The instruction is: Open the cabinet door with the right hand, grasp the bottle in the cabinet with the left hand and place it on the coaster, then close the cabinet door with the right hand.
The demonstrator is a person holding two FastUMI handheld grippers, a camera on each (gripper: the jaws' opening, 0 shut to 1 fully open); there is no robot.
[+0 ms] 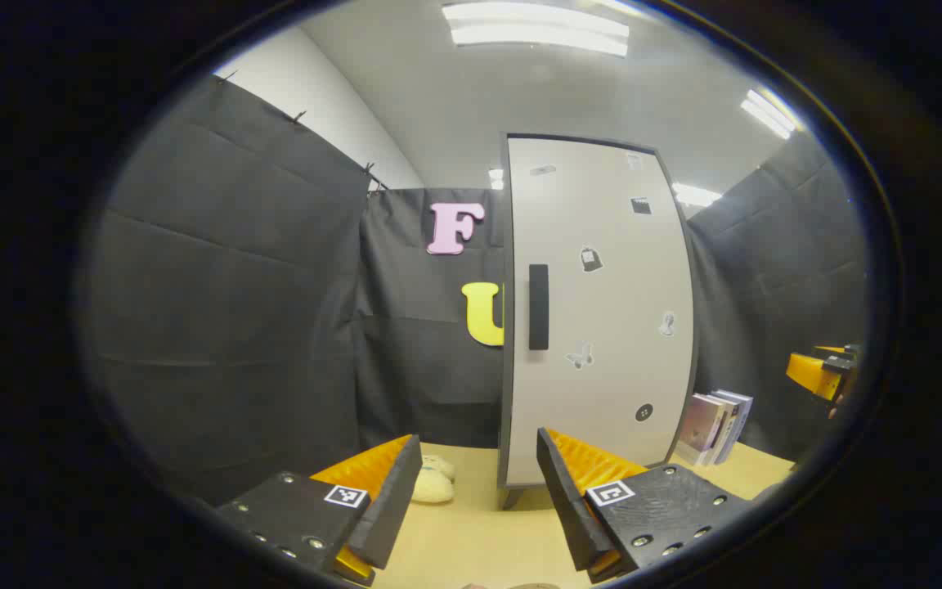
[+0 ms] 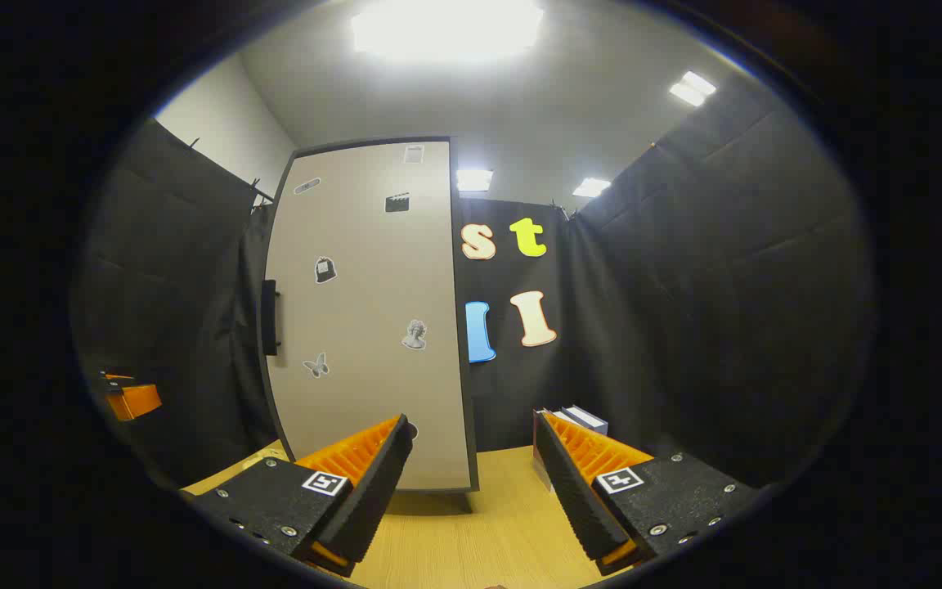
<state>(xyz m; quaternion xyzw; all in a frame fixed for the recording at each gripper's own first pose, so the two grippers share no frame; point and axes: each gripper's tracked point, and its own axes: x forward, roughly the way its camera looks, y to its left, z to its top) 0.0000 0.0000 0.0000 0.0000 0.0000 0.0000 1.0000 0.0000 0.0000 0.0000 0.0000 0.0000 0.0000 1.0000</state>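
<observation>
A tall white cabinet point(image 1: 598, 311) stands on the wooden table with its door closed; a dark vertical handle point(image 1: 538, 307) sits near the door's left edge. In the right gripper view the same cabinet point(image 2: 365, 319) rises ahead to the left, its handle point(image 2: 270, 317) at the far left edge. My left gripper point(image 1: 479, 478) is open in front of the cabinet's lower left corner, nothing between its fingers. My right gripper point(image 2: 471, 470) is open too, short of the cabinet's right edge. The right gripper point(image 1: 823, 372) also shows far right in the left gripper view. The cabinet's inside is hidden.
Several books point(image 1: 716, 425) lean beside the cabinet on its right, also seen as books point(image 2: 581, 421) in the right gripper view. A pale soft object point(image 1: 434, 483) lies on the table point(image 1: 471, 540) left of the cabinet. Black cloth walls close the booth all around.
</observation>
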